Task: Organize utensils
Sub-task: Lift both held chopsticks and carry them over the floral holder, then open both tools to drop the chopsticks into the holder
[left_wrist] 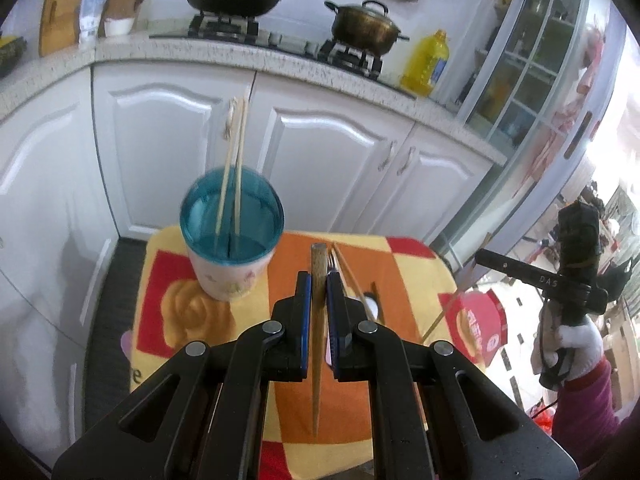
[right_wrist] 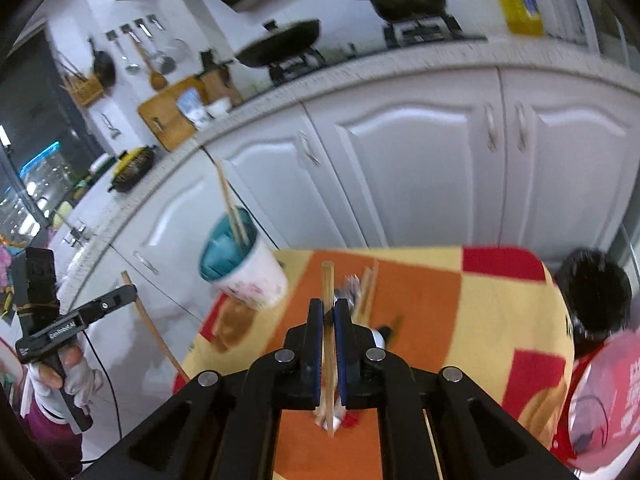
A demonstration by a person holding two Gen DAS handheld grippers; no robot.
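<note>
I am holding one wooden chopstick (left_wrist: 318, 280) clamped in my left gripper (left_wrist: 319, 284) and another chopstick (right_wrist: 327, 320) clamped in my right gripper (right_wrist: 328, 308), both above the cloth. The cup (left_wrist: 231, 240) is standing near the cloth's edge; a misaimed insertion risks tipping it.

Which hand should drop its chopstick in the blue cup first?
Probably left: the left gripper grips a chopstick just right of the cup. The right gripper sits farther off.
</note>
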